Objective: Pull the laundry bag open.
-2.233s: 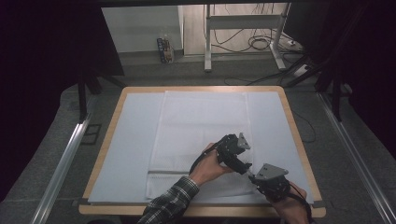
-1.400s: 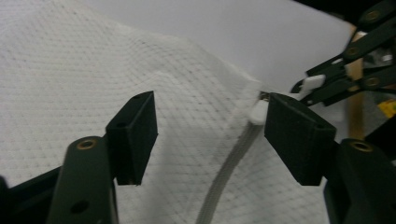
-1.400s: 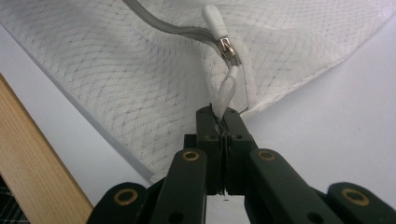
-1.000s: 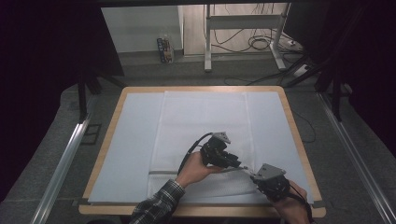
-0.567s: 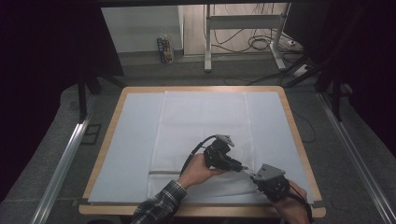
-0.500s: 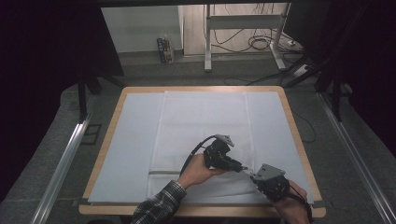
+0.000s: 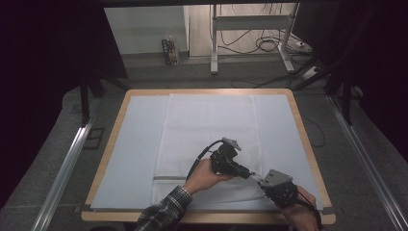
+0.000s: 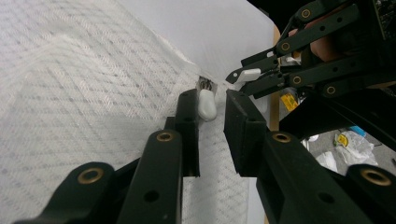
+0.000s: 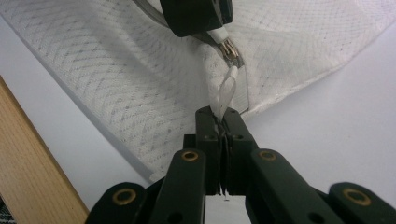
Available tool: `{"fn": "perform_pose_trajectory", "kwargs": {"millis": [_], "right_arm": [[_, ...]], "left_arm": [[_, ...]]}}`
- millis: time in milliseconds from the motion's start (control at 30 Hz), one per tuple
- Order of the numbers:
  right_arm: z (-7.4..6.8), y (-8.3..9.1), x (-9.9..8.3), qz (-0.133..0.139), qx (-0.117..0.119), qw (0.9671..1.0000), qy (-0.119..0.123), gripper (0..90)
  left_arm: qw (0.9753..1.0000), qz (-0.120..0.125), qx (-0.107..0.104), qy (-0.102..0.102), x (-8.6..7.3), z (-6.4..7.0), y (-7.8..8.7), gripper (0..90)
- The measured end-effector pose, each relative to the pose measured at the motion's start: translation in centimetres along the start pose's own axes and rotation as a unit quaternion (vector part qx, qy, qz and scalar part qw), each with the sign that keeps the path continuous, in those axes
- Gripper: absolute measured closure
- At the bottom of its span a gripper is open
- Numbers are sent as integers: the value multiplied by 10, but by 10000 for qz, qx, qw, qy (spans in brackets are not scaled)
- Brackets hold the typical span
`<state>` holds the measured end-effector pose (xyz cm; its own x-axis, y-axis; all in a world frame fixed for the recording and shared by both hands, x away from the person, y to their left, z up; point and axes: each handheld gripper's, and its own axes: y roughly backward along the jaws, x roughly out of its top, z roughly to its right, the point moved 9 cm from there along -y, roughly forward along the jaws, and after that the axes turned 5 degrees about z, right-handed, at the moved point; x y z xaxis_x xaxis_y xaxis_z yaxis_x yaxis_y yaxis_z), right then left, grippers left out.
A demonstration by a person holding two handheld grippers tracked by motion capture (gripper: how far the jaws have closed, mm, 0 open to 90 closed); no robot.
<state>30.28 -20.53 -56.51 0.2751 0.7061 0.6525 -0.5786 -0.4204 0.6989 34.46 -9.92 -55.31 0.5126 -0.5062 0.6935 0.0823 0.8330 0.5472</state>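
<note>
While my right gripper (image 9: 223, 122) keeps its jaws clenched on the white zipper pull tab (image 9: 226, 95), I judge that I am in the middle of working the zipper of the white mesh laundry bag (image 7: 207, 130), which lies flat on the pale blue sheet (image 7: 134, 139) covering the wooden table (image 7: 308, 139), its near right corner lifted a little where I hold it. In the high view both grippers meet at that near right corner of the bag, my left gripper (image 7: 230, 159) just to the left of the right one. Its jaws stand released, a narrow gap between them, with the white tab seen again in the left gripper view (image 8: 207, 103) just beyond their tips, and the right gripper's closed tips (image 8: 243, 74) right behind it. Whether the left jaws touch the mesh I cannot tell. As I read it, the next move calls for closing the left jaws on the fabric beside the zipper track to anchor it, then drawing the tab steadily along the track, keeping the pull in line so the thin mesh does not bunch or snag.
</note>
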Motion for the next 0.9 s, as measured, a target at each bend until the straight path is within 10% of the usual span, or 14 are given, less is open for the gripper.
{"fn": "perform_pose_trajectory", "kwargs": {"millis": [900], "right_arm": [[0,0,0,-24,-8,10000,25,865]], "left_arm": [[9995,-124,33,277,-1,-1,-6,806]]}}
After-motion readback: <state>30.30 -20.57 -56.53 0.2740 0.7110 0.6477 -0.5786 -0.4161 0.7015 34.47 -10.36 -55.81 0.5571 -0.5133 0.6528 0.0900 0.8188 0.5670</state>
